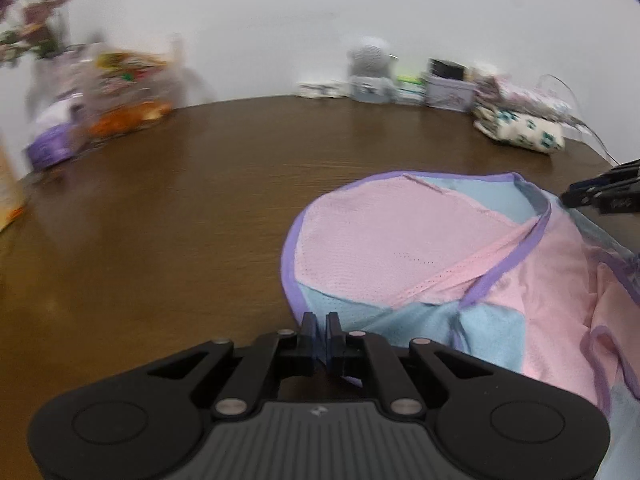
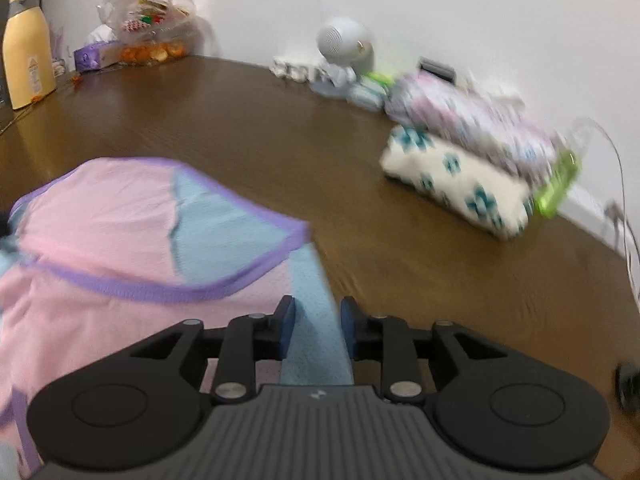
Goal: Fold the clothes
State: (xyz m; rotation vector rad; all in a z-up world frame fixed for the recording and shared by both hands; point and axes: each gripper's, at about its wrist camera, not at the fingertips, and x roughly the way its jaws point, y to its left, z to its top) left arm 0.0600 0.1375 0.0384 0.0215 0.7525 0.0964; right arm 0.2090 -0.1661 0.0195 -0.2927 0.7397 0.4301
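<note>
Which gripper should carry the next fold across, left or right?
Left, probably. The left gripper has its jaws closed on the hem of the pink and blue garment. The right gripper has its jaws apart around a blue strip, not clamping it.

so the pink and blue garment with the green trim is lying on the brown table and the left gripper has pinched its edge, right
Not quite: the trim is purple, not green. The left wrist view shows the purple band running along the edge of the pink and blue garment. The rest holds: it lies on the brown table, and the left gripper is closed on a bit of its blue edge.
</note>
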